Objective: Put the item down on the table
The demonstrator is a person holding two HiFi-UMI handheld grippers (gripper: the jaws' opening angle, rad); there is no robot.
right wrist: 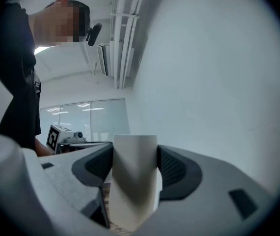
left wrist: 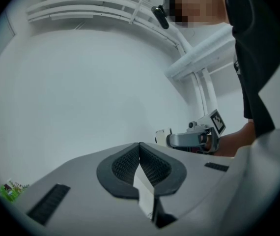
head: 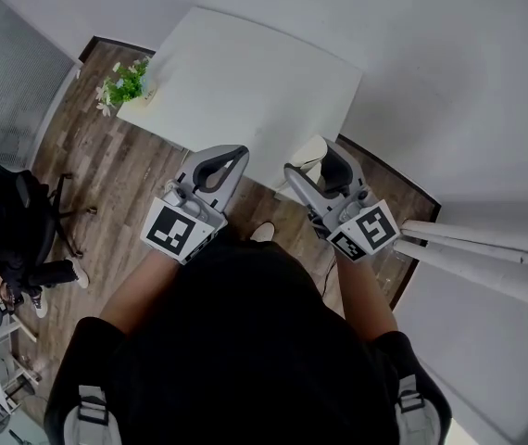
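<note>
- Head view is showing a person standing at the near edge of a white tabletop (head: 255,82), holding one gripper in each hand, side by side.
- The right gripper (head: 323,148) is grasping the item (head: 308,152), a pale, plain-sided piece. In the right gripper view its dark fingers (right wrist: 179,168) are pressing on both flanks of it.
- The item is sticking out past the fingertips, and its long axis appears to be running along the fingers rather than across them.
- The item is hanging in the air near the tabletop's near right corner and is not resting on anything. Whether it is over the tabletop or just short of the edge, I cannot tell.
- The tabletop is lying ahead of and below the fingers. By my judgement the coming move is calling for a reach forward and down, then a release once the item's base is sitting flat.
- The left gripper (head: 238,152) is hovering just beside the right one. The left gripper view shows its fingers pressed together on nothing.
- Both grippers are standing about equally near the tabletop, but only the right one is carrying anything, so the placing is falling to it.
- A small plant (head: 125,83) is sitting at the tabletop's far left corner, well apart from the item. Its pot is too small to make out.
- The item looks solid from here, and nothing is showing inside it.
</note>
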